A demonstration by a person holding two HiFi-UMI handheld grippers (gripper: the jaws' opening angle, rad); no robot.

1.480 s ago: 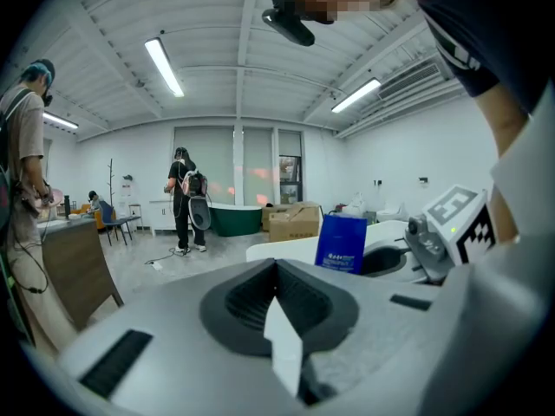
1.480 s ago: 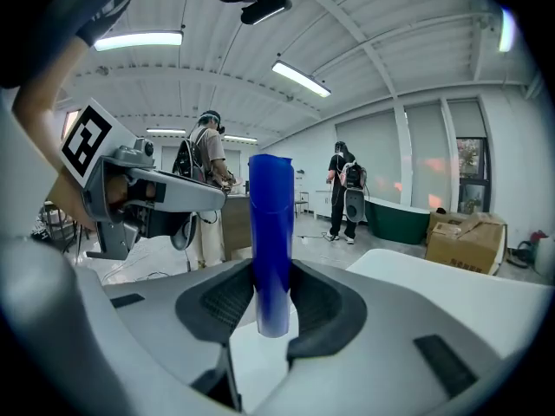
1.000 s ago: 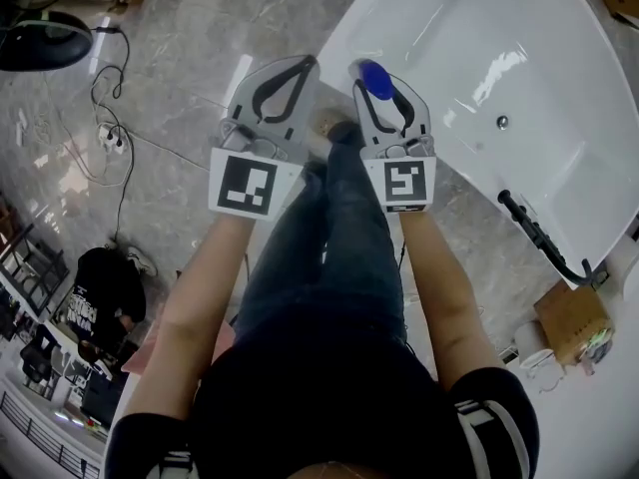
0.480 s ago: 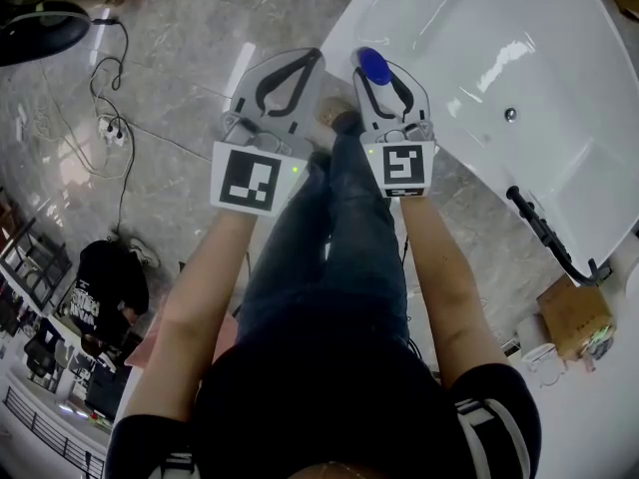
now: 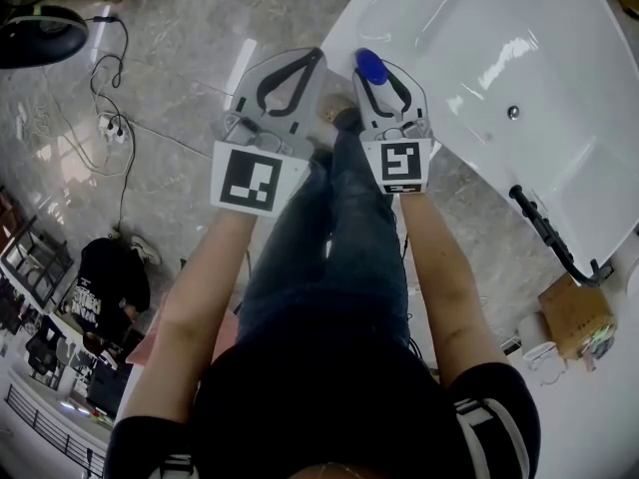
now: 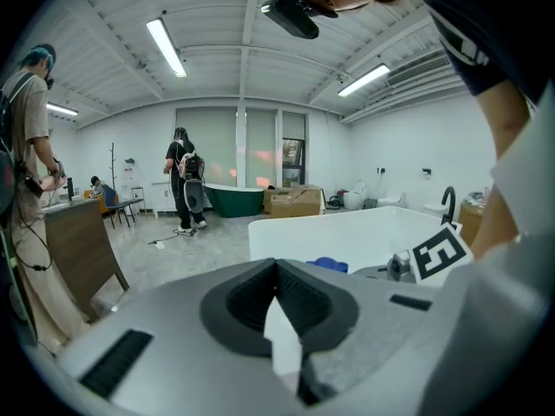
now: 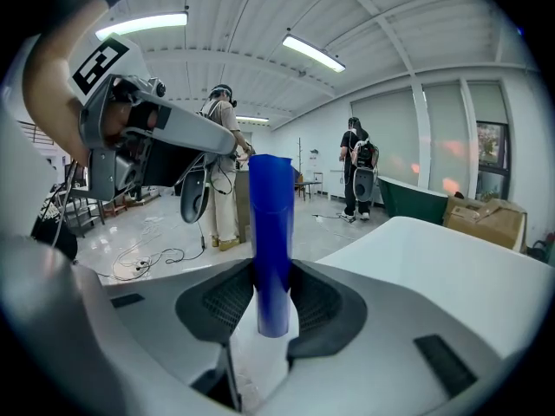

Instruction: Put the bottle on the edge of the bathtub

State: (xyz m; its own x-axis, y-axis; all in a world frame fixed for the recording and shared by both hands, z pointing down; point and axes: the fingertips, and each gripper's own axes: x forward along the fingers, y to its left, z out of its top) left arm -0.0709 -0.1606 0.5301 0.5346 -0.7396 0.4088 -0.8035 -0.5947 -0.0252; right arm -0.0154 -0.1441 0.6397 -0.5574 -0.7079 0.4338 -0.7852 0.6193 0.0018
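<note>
Your right tool (image 5: pixel 386 84) is clamped on the blue bottle (image 7: pixel 270 232), holding it upright just at the near rim of the white bathtub (image 5: pixel 344 26). Your left tool (image 6: pixel 277 276), just beside it, is pinched together on nothing.

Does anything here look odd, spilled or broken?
Nothing stands out. The blue bottle stands upright, clamped in the right hand-held gripper near the rim of the white bathtub; no spill or damage shows.
</note>
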